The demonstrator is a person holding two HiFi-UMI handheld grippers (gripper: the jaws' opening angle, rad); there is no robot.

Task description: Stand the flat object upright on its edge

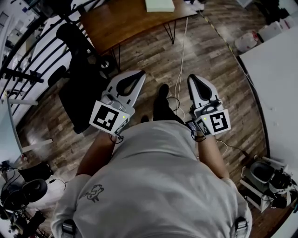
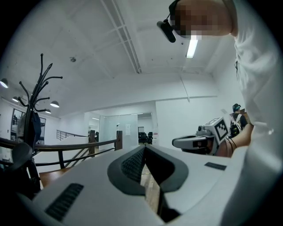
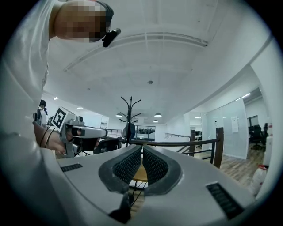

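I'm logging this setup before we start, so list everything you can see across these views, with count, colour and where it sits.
Wooden table: one, brown, top of head view.
Flat block: one, pale, on that table.
Second table: one, white, right edge.
Jug: one, white, on the floor beside the second table.
Cable: one, white, across the floor.
Coat stand: one, black, beyond the grippers.
Railing: one, dark, ahead of both grippers.
Shoe: one, black, between the grippers.
Left gripper: one, white, shut, empty.
Right gripper: one, white, shut, empty.
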